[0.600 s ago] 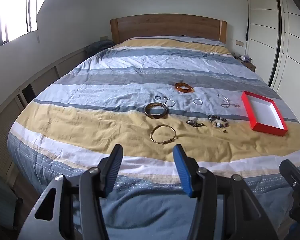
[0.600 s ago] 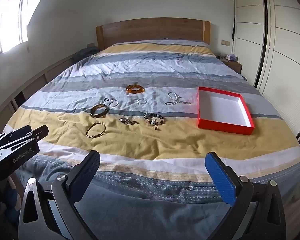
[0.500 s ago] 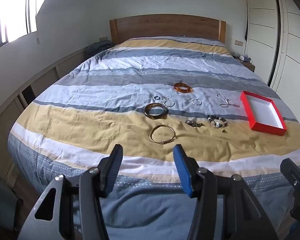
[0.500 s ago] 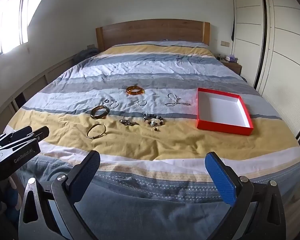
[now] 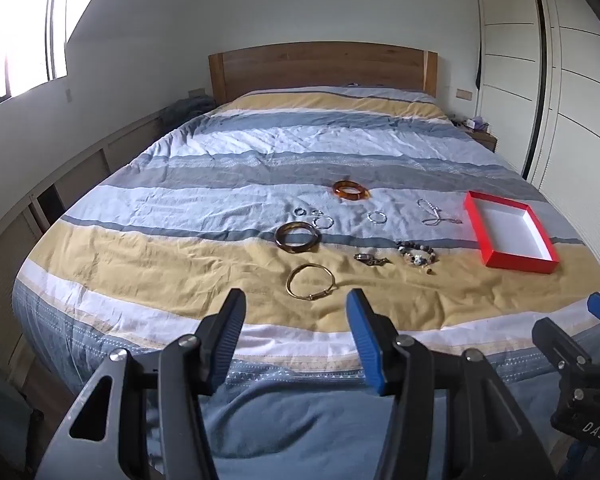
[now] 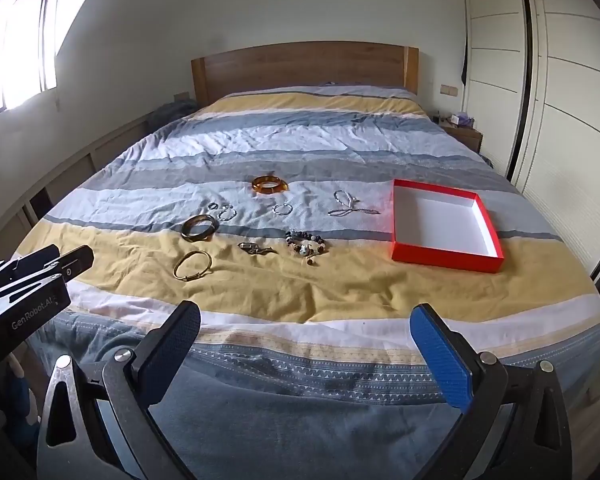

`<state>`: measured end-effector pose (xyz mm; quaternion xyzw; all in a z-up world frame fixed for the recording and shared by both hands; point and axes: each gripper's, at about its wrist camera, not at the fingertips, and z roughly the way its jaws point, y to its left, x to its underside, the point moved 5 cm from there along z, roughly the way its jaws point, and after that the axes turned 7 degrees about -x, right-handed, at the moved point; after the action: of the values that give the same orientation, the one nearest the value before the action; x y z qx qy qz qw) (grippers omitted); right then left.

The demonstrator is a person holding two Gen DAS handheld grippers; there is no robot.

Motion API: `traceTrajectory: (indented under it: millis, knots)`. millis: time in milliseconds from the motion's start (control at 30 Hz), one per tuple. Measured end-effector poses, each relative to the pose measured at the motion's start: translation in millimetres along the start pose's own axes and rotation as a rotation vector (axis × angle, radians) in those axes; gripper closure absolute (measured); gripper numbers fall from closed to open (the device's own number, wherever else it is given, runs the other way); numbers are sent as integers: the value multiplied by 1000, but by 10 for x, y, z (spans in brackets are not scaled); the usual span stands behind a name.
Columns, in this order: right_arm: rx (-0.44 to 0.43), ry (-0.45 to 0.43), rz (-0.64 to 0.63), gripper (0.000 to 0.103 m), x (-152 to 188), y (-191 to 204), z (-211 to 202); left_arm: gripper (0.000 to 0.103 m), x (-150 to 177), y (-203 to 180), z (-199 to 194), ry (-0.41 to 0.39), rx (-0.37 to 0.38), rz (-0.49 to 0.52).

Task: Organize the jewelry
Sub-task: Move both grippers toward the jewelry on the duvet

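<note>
Jewelry lies spread on the striped bedspread (image 5: 204, 184): an amber bangle (image 5: 351, 191), a dark brown bangle (image 5: 297, 237), a thin gold bangle (image 5: 310, 286), several small silver rings (image 5: 323, 221), a silver chain (image 5: 435, 216), a beaded bracelet (image 5: 416, 253) and a small metal piece (image 5: 371, 259). An open red box (image 5: 509, 232) with a white inside sits at the right. My left gripper (image 5: 296, 312) hangs open at the foot of the bed, short of the gold bangle (image 6: 193, 265). My right gripper (image 6: 305, 330) stands wide open and holds nothing, well short of the red box (image 6: 444, 224).
A wooden headboard (image 5: 320, 66) closes the far end. Low cabinets (image 5: 80, 176) run along the left wall under a window. White wardrobe doors (image 6: 560, 92) stand on the right with a nightstand (image 6: 462, 132) beside them.
Both views have shifted slightly; the jewelry and box sit a little higher in the pictures. Neither gripper has changed its opening.
</note>
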<state>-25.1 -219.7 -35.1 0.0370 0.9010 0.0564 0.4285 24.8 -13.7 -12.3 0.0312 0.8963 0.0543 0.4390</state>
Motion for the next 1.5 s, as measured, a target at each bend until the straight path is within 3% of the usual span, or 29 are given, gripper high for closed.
traceTrajectory:
  millis: [500, 933, 1500]
  knots:
    - [27, 1, -24, 0, -12, -11, 167, 53, -50, -83, 50, -20, 25, 8]
    - [-33, 15, -68, 1, -36, 18, 441, 53, -26, 97, 445, 29, 27, -14]
    - [-90, 135, 16, 30, -43, -246, 1260, 53, 38, 191, 1403, 175, 18, -31]
